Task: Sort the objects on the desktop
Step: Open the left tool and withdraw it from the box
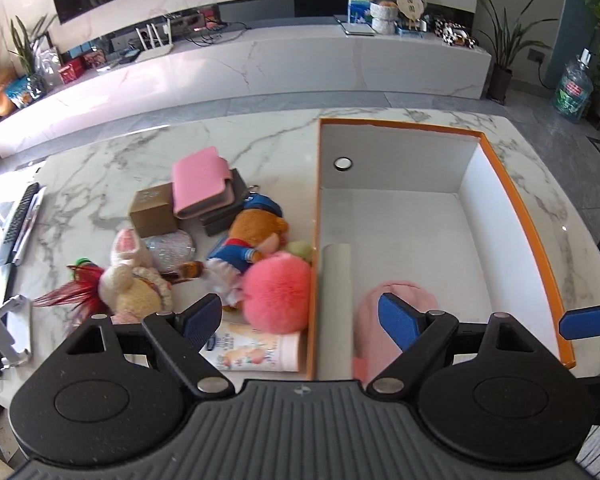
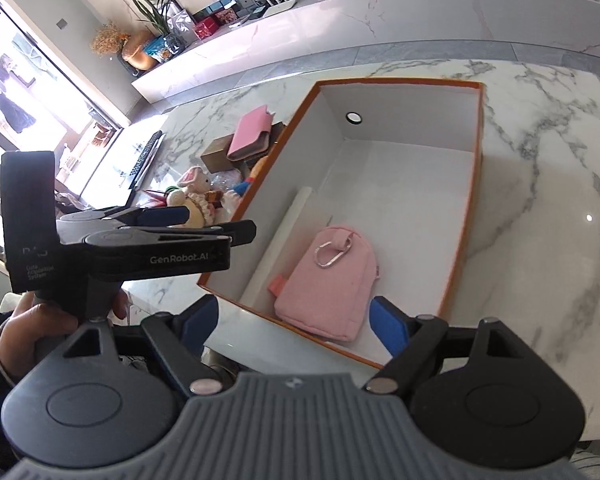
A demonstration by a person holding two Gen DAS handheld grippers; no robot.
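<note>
The open box (image 1: 516, 184) sits on the table (image 1: 100, 172). Inside it, a pouch (image 2: 332, 280) lies at the near end, with a rolled tube (image 1: 337, 280) along the box's left wall. Left of the box, outside, lie plush toys (image 1: 256, 240), a wallet (image 1: 200, 180) and small boxes (image 1: 152, 210).

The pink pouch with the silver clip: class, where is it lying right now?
The pink pouch lies inside the orange-rimmed box, at its near end in the right wrist view, beside the white roll along the box's left wall.
</note>
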